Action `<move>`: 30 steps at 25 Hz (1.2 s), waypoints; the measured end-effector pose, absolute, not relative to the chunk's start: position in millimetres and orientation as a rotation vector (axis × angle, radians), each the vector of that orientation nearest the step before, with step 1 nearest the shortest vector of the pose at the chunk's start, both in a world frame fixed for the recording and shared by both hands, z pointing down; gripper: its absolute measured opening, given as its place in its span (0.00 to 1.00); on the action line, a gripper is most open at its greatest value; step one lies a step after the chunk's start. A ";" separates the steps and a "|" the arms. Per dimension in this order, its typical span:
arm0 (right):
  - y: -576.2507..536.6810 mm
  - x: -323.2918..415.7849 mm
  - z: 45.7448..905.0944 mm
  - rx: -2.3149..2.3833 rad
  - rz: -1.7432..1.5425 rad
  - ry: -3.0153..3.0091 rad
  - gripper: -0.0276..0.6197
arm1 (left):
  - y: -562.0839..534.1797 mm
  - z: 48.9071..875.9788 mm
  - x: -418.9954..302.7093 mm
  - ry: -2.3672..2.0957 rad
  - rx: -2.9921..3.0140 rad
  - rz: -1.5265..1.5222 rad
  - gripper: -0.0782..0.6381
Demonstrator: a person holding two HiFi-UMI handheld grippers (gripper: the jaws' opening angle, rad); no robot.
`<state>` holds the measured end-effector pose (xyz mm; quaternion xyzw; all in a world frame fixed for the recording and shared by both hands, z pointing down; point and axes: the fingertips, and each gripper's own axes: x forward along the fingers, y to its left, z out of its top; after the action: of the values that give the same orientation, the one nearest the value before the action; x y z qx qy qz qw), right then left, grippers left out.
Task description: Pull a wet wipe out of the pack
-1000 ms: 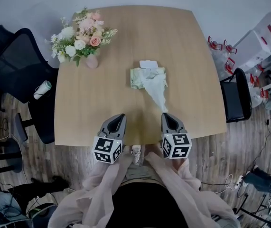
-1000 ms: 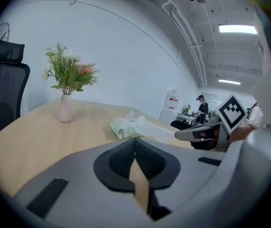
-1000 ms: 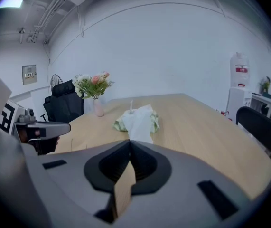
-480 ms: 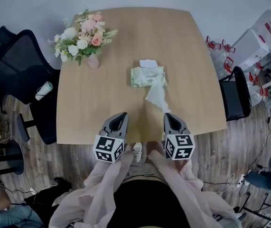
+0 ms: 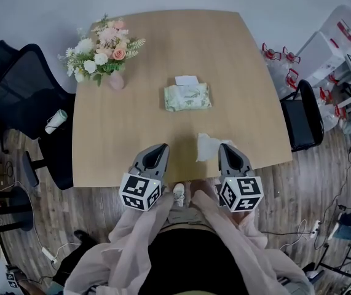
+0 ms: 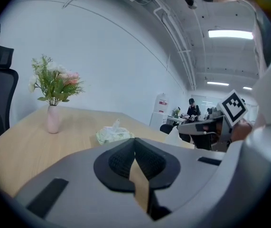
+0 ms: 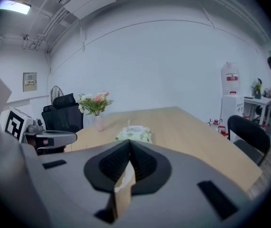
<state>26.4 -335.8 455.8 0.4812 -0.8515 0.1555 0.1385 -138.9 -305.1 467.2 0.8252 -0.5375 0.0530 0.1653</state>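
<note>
Flower vase (image 5: pixel 117 78) at far left corner of table (image 5: pixel 132 134). Left gripper (image 5: pixel 158 147) over near edge, jaws pressed together, nothing between them. Wet wipe pack (image 5: pixel 187 97) flat mid-table, well apart from both grippers. Wet wipe (image 5: pixel 206 147) clear of pack, crumpled above near edge, pinched by right gripper (image 5: pixel 225 146), jaws clamped tight on it
</note>
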 end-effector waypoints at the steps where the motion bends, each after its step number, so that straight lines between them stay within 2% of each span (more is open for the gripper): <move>1: -335.8 28.6 451.6 1.403 0.443 -2.469 0.06 | -305.3 463.8 -136.1 -1.521 2.367 0.156 0.12; 11: -346.2 52.0 412.8 1.505 0.355 -2.507 0.06 | -315.0 436.8 -130.9 -1.528 2.428 0.142 0.12; 30: -363.8 66.1 437.2 1.509 0.370 -2.448 0.06 | -325.4 444.8 -132.7 -1.548 2.398 0.182 0.12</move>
<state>66.1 -363.8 437.2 0.5166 -0.8381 0.1268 0.1210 -132.7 -325.4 444.8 0.8302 -0.5358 0.0628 0.1401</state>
